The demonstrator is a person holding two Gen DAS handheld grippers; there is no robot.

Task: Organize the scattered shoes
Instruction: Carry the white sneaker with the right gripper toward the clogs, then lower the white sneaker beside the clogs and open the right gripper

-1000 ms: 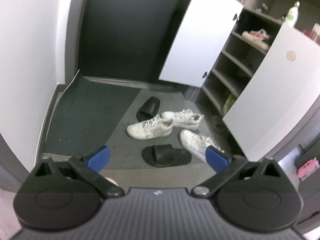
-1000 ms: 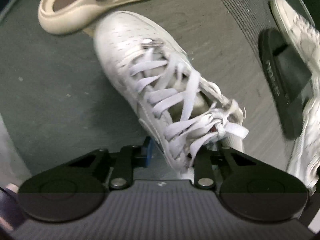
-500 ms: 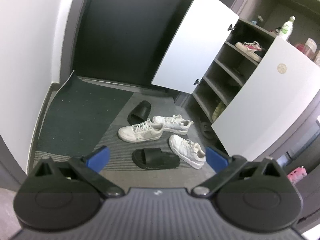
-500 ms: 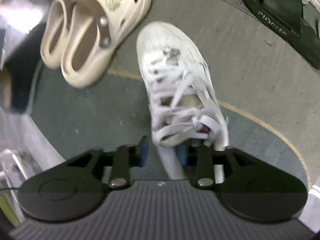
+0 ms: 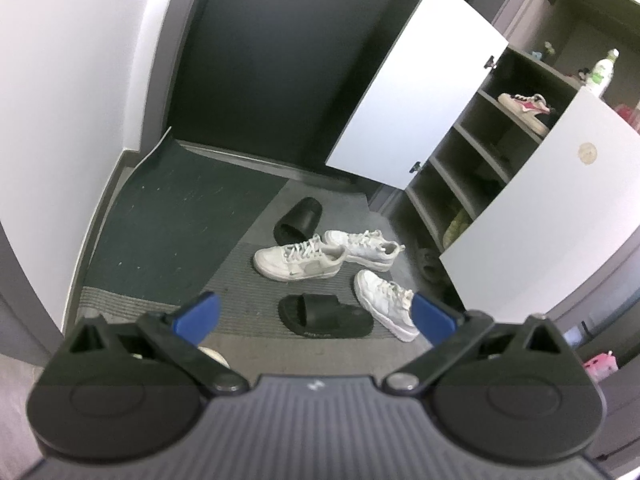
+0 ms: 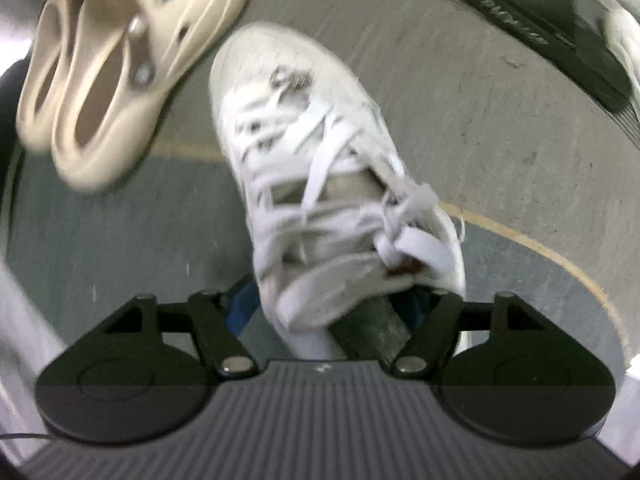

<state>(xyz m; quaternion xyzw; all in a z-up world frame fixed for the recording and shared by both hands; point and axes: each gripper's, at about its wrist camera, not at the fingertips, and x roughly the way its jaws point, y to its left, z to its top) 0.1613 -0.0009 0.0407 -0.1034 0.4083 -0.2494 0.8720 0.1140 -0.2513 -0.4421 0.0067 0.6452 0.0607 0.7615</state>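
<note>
The right claw [image 6: 332,312] stands released, its jaws spread either side of the heel of a white sneaker [image 6: 316,176] on the floor at frame centre, beside cream clogs [image 6: 116,68] at upper left. The left claw [image 5: 316,314] hangs released and empty over three sneakers [image 5: 300,260] and two black slides [image 5: 324,316] near the open cabinet [image 5: 500,152].

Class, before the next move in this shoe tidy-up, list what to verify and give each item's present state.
1. Left tongs open and empty: ok.
2. Right tongs spread apart around the white sneaker heel: ok.
3. Sneaker beside the cream clogs, not on them: ok.
4. Sneaker resting flat on the floor: cannot tell.
5. Cabinet open: ok.
6. Mat free of shoes: not ok.
</note>
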